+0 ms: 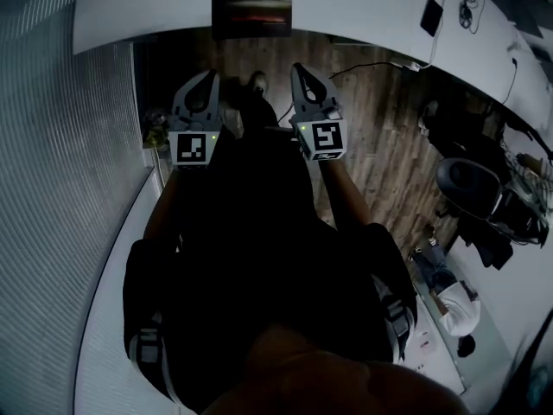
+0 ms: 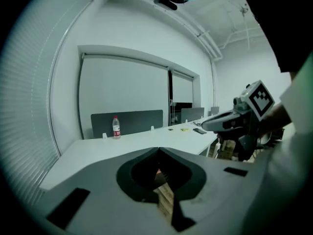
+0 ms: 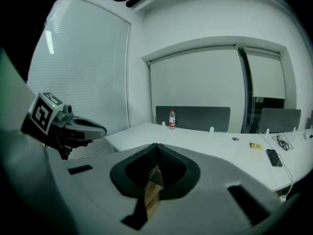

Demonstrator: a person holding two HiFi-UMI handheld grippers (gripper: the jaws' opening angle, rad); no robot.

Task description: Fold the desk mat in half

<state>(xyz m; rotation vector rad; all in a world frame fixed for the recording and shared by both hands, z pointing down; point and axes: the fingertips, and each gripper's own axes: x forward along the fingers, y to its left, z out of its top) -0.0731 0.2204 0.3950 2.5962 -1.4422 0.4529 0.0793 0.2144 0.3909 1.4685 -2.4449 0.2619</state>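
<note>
Head view: you hold the left claw (image 1: 207, 85) and right claw (image 1: 302, 80) side by side before your body, over the wooden floor (image 1: 389, 145). The dark desk mat (image 1: 251, 9) lies on the white counter (image 1: 363, 7) beyond them. Left gripper view: your jaws are clenched together on nothing, and a bottle (image 2: 116, 127) stands on the counter ahead. Right gripper view: jaws likewise clenched, empty.

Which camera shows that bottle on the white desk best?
The left gripper view: the bottle stands clear against the dark panel. The right gripper view shows the bottle slightly smaller; the head view does not show it.
</note>
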